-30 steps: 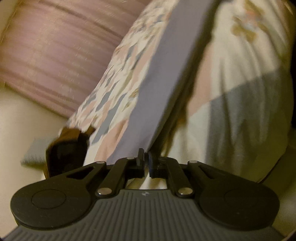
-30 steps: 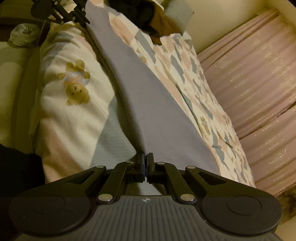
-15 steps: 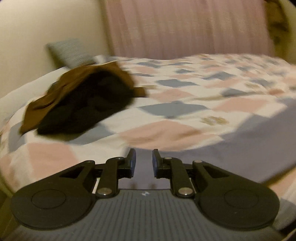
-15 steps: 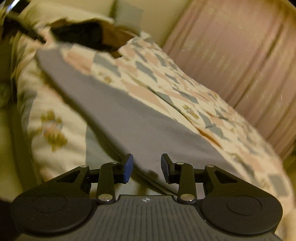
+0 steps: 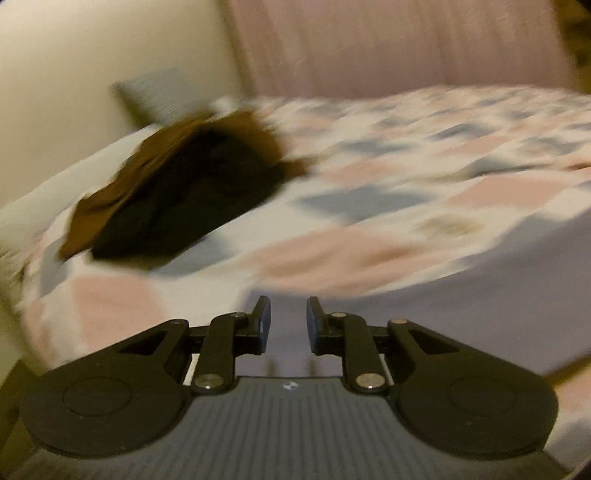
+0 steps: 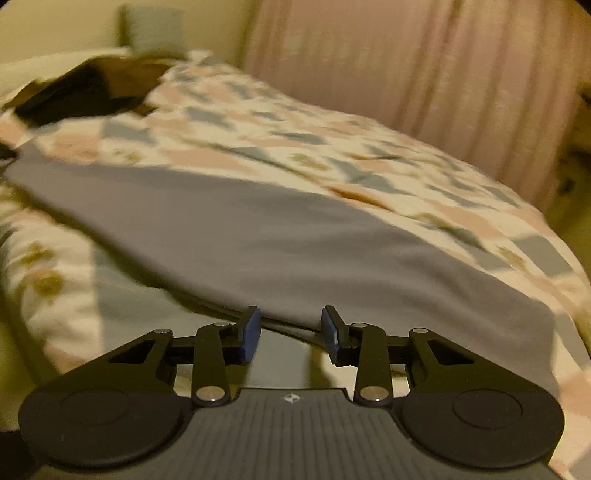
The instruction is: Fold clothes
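Left gripper (image 5: 288, 325) now open, let go of grey cloth (image 6: 258, 236), right gripper (image 6: 290, 332) open too, cloth flat on bed (image 6: 369, 162), dark clothes pile (image 5: 177, 184) behind

A home bedroom: a bed under a patchwork quilt (image 6: 258, 122) fills the frame, pink curtains (image 6: 406, 66) upper right, a pillow (image 6: 153, 29) upper left.

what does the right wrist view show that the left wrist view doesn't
Only the right wrist view: the grey garment in its full length along the bed's near edge, and the right tongs, open with nothing between them. Only the left wrist view: the left tongs, open and empty, and the dark clothes pile seen close. Both: the quilt, the pink curtain, the grey pillow.
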